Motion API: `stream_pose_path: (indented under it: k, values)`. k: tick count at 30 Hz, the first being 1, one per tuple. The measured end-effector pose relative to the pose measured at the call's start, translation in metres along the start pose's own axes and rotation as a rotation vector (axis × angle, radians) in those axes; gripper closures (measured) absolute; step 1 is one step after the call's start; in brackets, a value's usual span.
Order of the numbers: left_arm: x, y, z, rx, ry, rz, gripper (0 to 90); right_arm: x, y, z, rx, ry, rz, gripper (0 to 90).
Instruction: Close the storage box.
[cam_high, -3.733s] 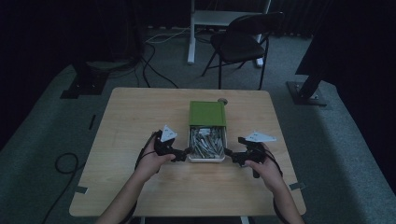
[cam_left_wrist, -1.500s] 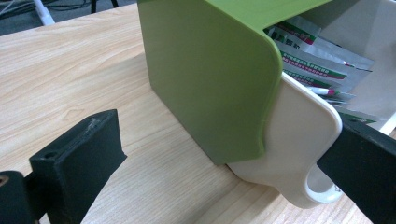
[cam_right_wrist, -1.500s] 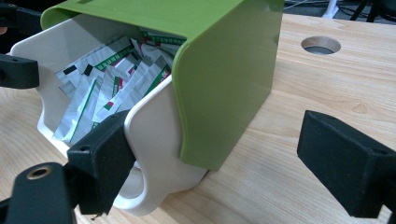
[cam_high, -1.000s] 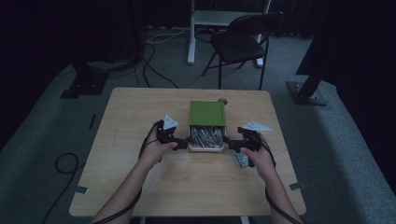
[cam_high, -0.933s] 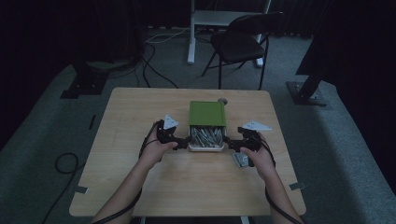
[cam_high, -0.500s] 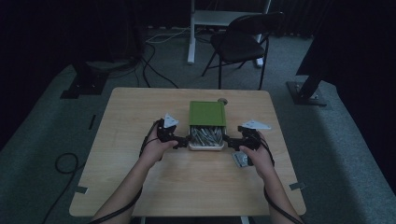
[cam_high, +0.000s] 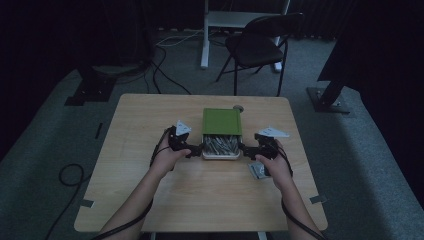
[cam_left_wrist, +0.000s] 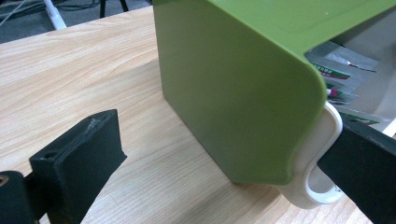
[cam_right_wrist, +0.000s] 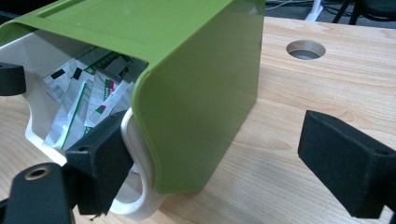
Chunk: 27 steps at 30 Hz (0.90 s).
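Bare forearms without sleeves, each hand around a black claw topped by a grey three-cornered plate, with blocky matte-black jaws, a brass-ringed screw hole and a trailing dark cable.

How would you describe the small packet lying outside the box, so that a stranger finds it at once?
Start at the light wooden table and find the green-lidded white box at its middle. Right of the box, beside the person's right hand, lies a small silvery packet, alone on bare wood; the other packets sit inside the box.
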<state>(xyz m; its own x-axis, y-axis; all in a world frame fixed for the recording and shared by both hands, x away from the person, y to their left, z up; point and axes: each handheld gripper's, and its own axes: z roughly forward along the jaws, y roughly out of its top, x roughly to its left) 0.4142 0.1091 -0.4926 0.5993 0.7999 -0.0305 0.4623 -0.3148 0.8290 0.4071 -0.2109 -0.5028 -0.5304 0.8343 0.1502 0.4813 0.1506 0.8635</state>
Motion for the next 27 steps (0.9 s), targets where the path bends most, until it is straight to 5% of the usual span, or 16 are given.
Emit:
stream_pose_path:
  k: [27]
  values:
    - [0.0002,0.0029,0.0062,-0.001,0.04,-0.004,2.4,-0.0025,0.0047,0.0078,0.006,-0.023,0.012,11.7]
